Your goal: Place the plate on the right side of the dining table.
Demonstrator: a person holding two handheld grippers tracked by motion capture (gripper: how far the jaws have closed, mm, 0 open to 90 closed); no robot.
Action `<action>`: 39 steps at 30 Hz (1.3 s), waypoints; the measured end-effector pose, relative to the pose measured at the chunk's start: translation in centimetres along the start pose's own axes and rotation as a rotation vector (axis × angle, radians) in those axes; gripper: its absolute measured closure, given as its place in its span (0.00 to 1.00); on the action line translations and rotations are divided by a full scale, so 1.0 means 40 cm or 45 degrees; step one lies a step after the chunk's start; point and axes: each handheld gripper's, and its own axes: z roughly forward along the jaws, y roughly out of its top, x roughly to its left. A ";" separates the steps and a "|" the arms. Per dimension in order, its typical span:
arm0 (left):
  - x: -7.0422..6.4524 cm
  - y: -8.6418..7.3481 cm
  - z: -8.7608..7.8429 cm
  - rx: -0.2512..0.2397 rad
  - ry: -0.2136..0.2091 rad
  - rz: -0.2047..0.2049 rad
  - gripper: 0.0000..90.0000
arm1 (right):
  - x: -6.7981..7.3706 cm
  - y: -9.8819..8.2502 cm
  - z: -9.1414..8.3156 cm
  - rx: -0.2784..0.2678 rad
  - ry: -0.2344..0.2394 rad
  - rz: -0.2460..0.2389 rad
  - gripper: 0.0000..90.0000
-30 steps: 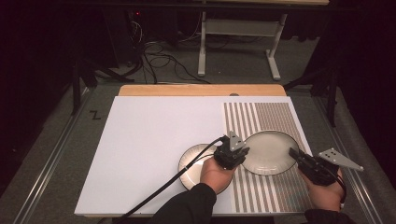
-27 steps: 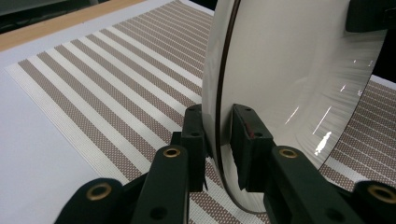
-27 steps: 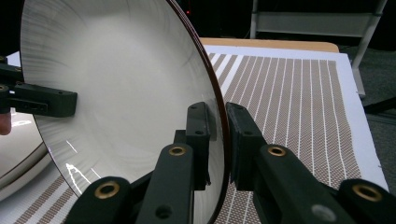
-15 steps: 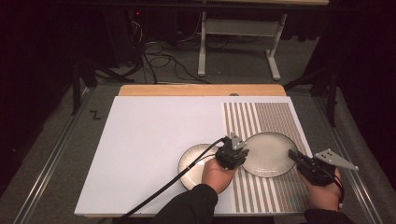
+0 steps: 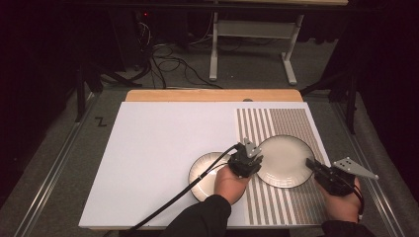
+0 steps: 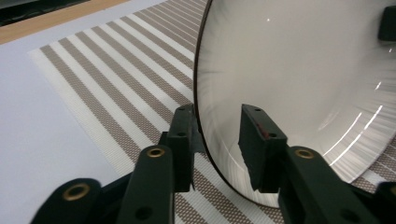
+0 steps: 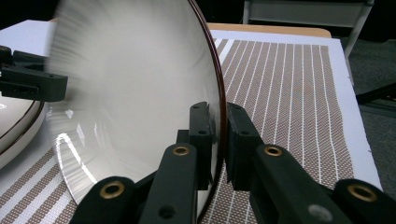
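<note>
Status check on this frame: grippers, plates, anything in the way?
Right gripper shut on right plate rim. Left gripper astride its other edge, jaws not closed. Second plate close beside, on the left. Striped mat beneath.

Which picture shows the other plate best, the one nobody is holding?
The high view: the near plate lies flat on the white board, partly under the left hand. The right gripper view catches just its rim at the left edge.

The left gripper [image 5: 245,160] is held by the left hand [image 5: 230,182], its jaws parted to either side of a plate [image 5: 284,161] rim. The right gripper [image 5: 330,177] is gripped by the right hand [image 5: 344,204], its jaws pinched on the opposite rim.
</note>
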 end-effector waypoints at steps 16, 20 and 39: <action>0.036 -0.029 -0.085 -0.087 0.019 0.016 0.54 | 0.000 0.007 0.017 0.010 -0.018 -0.002 0.94; 0.062 -0.054 -0.124 -0.108 0.032 0.012 0.44 | 0.000 0.008 0.019 0.012 -0.026 -0.007 0.94; 0.197 -0.191 -0.342 -0.139 0.093 -0.067 0.17 | -0.004 0.007 0.034 0.019 -0.037 0.002 0.92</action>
